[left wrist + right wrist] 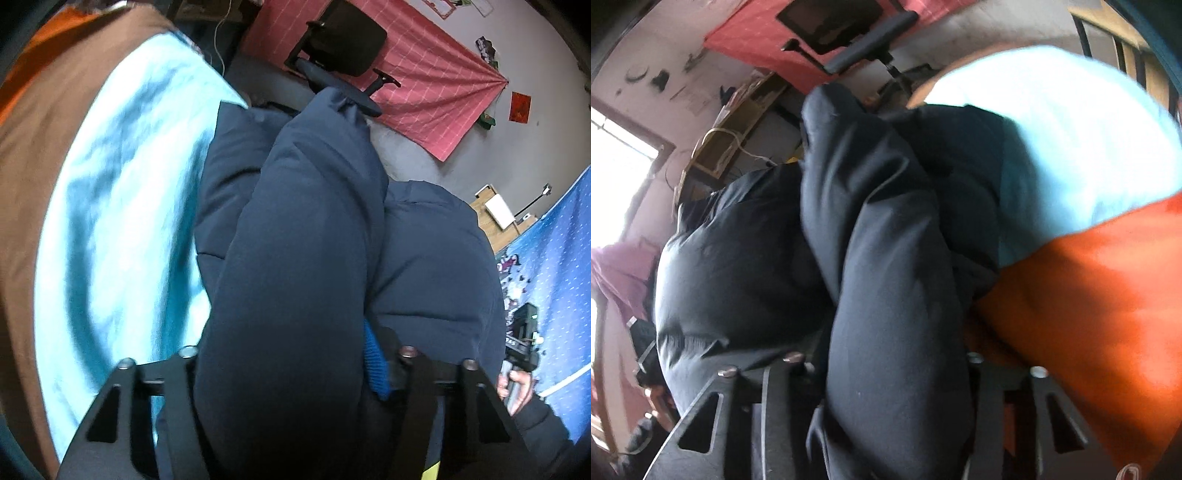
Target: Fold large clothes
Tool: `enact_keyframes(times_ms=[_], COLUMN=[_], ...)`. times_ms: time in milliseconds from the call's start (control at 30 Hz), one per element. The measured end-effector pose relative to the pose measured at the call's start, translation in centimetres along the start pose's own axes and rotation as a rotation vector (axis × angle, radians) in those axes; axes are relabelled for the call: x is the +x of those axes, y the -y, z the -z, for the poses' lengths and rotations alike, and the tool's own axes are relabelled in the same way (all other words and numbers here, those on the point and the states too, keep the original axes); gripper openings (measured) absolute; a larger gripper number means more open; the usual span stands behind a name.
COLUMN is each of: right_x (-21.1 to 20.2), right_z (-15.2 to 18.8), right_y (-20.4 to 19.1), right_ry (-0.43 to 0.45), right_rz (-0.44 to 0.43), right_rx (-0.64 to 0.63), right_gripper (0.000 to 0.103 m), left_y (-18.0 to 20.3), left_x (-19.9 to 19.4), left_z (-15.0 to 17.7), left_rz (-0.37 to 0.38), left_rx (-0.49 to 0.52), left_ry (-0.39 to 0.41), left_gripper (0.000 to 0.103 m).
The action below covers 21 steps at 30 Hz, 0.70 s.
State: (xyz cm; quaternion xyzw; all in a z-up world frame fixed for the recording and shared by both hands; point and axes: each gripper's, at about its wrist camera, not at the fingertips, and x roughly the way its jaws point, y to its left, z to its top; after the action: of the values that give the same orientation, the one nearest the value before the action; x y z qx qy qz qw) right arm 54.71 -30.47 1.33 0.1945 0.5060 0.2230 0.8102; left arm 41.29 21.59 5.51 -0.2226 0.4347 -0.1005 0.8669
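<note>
A dark navy puffer jacket (306,221) lies bunched on a light blue blanket (122,221). In the left wrist view a thick padded fold of it fills the gap between the jaws of my left gripper (295,354), which is shut on it. A blue knit cuff (375,362) shows by the right finger. In the right wrist view the jacket (886,258) likewise bulges up between the jaws of my right gripper (882,360), which is shut on a padded roll of it. The fingertips themselves are hidden by the fabric.
A brown sheet (33,147) edges the blanket, and an orange cloth (1089,295) lies to the right of the jacket. A black office chair (347,40) and a pink wall hanging (436,92) stand beyond. A hand (517,384) grips a handle over a blue patterned cloth (561,258).
</note>
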Motion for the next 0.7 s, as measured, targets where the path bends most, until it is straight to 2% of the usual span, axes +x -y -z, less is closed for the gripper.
enact_keyframes(times_ms=[67,167,233,400,567,700], right_x=[-0.5,-0.8,-1.1,-1.7,-2.5,-3.2], right_z=[0.3,1.1,1.6,2.5,2.3,2.1], right_y=[-1.4,-3.9,-4.7,-5.3,-5.5,-6.5], right_ry=[0.033,0.084,0.109,0.152,0.178,0.197], right_rz=[0.056,0.152,0.186,0.201,0.192,0.201], right_rx=[-0.023,-0.106,-0.142,-0.147,-0.128,-0.167], right_gripper=[0.028,0.023,0.022,0.020,0.019,0.018], left_y=[0.7,2.3,3.2,4.3,5.0,6.3], left_x=[-0.4,-0.6,-0.9,-0.8,-0.8,-0.9], left_z=[0.6,1.4,2.4,4.1,4.4,3.7], left_rz=[-0.031,-0.094,-0.133,-0.195,-0.198,-0.208], left_rx=[0.026,0.071,0.107,0.160,0.144,0.168], left_ry=[0.020,0.046,0.065,0.081,0.093,0.116], left_gripper=[0.039,0.030,0.026,0.021,0.017,0.014])
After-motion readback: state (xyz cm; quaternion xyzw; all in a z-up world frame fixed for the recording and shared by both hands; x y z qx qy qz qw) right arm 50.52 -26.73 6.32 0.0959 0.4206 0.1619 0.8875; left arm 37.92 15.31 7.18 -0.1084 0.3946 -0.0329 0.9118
